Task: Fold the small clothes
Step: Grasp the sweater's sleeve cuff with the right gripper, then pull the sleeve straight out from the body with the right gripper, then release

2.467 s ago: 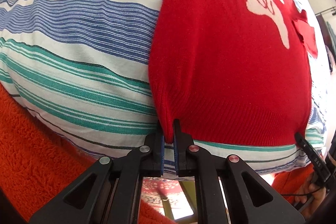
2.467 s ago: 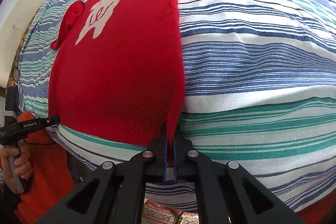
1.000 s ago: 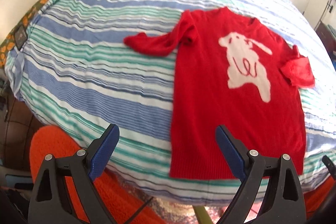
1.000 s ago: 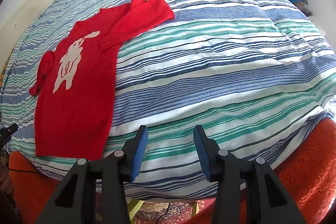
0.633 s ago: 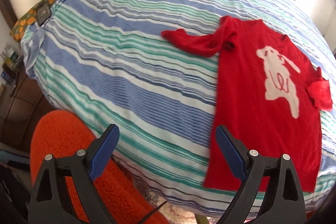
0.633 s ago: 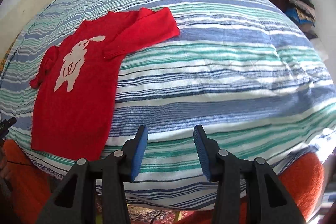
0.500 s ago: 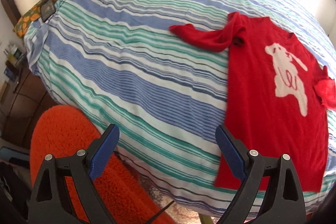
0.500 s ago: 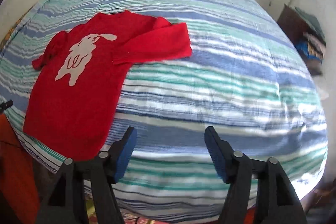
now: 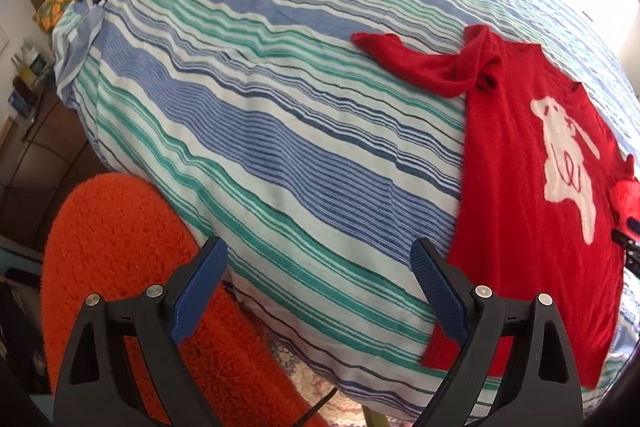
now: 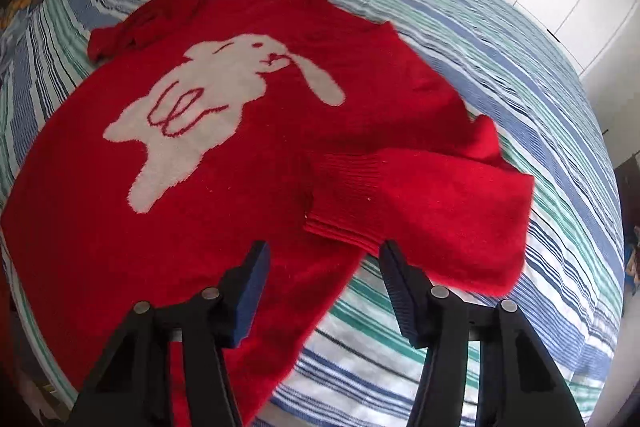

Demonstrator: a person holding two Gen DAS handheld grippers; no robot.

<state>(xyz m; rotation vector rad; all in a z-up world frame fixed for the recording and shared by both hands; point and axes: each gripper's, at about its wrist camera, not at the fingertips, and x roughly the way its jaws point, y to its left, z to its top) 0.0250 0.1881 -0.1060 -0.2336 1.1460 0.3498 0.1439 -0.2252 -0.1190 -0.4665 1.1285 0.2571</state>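
Red sweater (image 10: 248, 163): flat on the striped bedspread (image 9: 280, 131), white rabbit up.
Sleeve cuff (image 10: 344, 199): folded onto the body, just ahead of the right gripper (image 10: 324, 267).
Right gripper: jaws spread, empty.
Left gripper (image 9: 318, 267): jaws wide apart, empty, sweater hem beside its right finger.

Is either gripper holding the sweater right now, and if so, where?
Nothing is held. The left gripper and right gripper are both open, and the red sweater lies free on the striped bedspread.
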